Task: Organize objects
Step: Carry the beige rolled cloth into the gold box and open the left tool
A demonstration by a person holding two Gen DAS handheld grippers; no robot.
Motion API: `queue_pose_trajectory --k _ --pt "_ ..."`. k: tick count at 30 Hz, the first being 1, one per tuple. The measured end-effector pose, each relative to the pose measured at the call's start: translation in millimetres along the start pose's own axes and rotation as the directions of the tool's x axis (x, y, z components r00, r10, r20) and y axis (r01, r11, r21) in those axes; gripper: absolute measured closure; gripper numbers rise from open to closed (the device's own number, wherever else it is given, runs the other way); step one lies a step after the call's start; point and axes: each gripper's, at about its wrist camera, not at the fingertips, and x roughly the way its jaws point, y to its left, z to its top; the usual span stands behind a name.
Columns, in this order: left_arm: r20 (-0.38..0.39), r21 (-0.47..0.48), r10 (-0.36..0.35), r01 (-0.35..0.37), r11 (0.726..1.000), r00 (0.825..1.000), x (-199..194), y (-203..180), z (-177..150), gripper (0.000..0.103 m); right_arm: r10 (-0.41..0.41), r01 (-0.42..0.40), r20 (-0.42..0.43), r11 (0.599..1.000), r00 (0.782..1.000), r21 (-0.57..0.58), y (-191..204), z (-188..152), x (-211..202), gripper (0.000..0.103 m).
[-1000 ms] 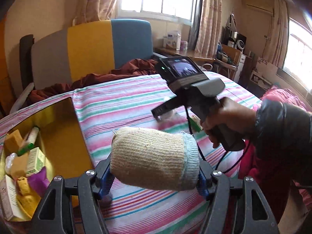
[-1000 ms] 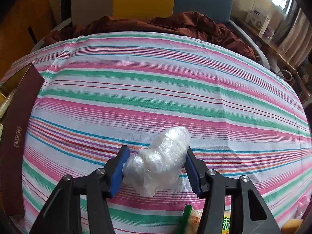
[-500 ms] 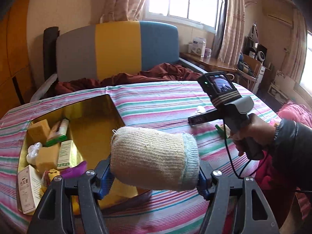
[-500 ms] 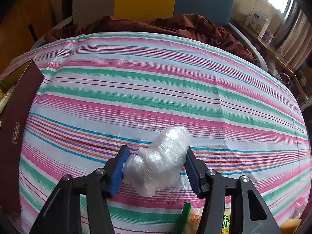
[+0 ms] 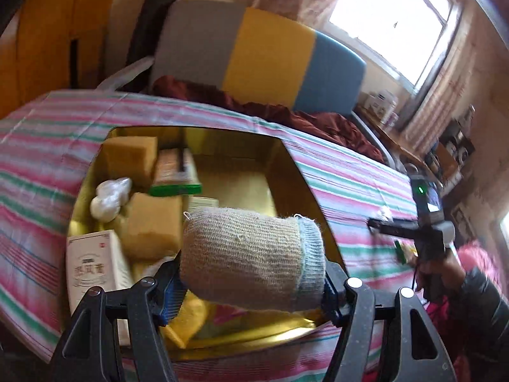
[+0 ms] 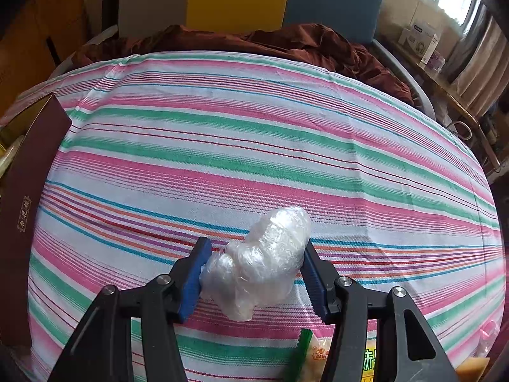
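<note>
At the bottom of the left wrist frame the left gripper (image 5: 253, 289) was closed on a knitted roll (image 5: 251, 259), its blue pads pressed against both ends, the beige body filling the lower centre and a pale blue cuff at its right end. Behind and below the roll lay the gold box (image 5: 286, 162), open-topped, spreading across the centre left of the frame. Inside it, a white carton (image 5: 95, 264) stood at the lower left, a tan block (image 5: 152, 226) just above it, a plastic wad (image 5: 109, 195) at the left wall, a second tan block (image 5: 130, 156) in the far left corner, and a green-edged packet (image 5: 176, 175) beside that. The striped cloth (image 5: 350, 175) ran around the box. At the right edge, the right gripper (image 5: 381, 224) showed small and side-on. Further back, a grey, yellow and blue headboard (image 5: 267, 57) crossed the upper centre, with a window (image 5: 391, 16) at the upper right. In the right wrist frame, the right gripper (image 6: 254, 269) was clamped on a plastic bundle (image 6: 261, 261) at the lower centre, just above the cloth (image 6: 254, 146). A snack packet (image 6: 318, 356) lay at the bottom edge. The box's maroon side (image 6: 28, 197) stood at the left edge, and a brown blanket (image 6: 254, 41) lay at the far top.
</note>
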Motion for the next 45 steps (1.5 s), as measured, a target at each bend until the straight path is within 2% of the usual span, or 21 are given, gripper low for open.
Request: queue_pose_trajectory --k 3,7,12,16,22,26,30,33,37,41,45 --pt "-0.012 -0.029 0.003 -0.003 1.0 1.0 5 13 13 0.034 -0.01 0.01 0.0 1.0 1.0 -0.012 2 0 -1 0.046" --pt "-0.033 -0.001 0.015 -0.015 1.0 0.999 25 10 34 0.034 -0.009 0.009 -0.002 1.0 1.0 -0.014 1 1 0 0.046" --pt "-0.079 0.021 0.033 -0.031 0.999 0.996 63 4 60 0.034 -0.01 0.009 -0.004 1.0 1.0 -0.021 -1 2 2 0.046" --pt "-0.112 0.059 0.082 -0.076 0.995 0.99 99 -1 86 0.034 -0.005 0.005 -0.004 1.0 1.0 -0.022 -2 4 4 0.046" --pt "-0.214 0.105 0.163 -0.143 0.984 0.963 155 -1 102 0.033 0.0 0.0 -0.007 1.0 1.0 -0.022 -2 7 6 0.046" --pt "-0.222 0.117 0.197 -0.175 0.978 0.955 169 2 101 0.031 0.009 -0.009 -0.007 1.0 1.0 -0.018 -1 8 6 0.046" --pt "-0.196 0.098 0.178 -0.162 0.982 0.964 159 5 99 0.023 0.013 -0.013 -0.007 1.0 1.0 -0.015 -1 8 7 0.046" --pt "-0.166 0.086 0.172 -0.159 0.984 0.971 143 7 103 0.023 0.011 -0.011 -0.004 1.0 1.0 -0.018 0 8 7 0.046" --pt "-0.097 0.093 0.166 -0.158 0.983 0.981 103 5 102 0.023 0.01 -0.01 -0.001 1.0 1.0 -0.019 0 7 7 0.046" --pt "-0.022 0.113 0.147 -0.144 0.983 0.989 56 -3 83 0.023 0.004 -0.004 0.002 1.0 1.0 -0.027 1 7 5 0.046" --pt "0.021 0.132 0.137 -0.139 0.981 0.99 22 -12 47 0.023 -0.008 0.009 0.006 0.999 1.0 -0.038 5 6 3 0.048"
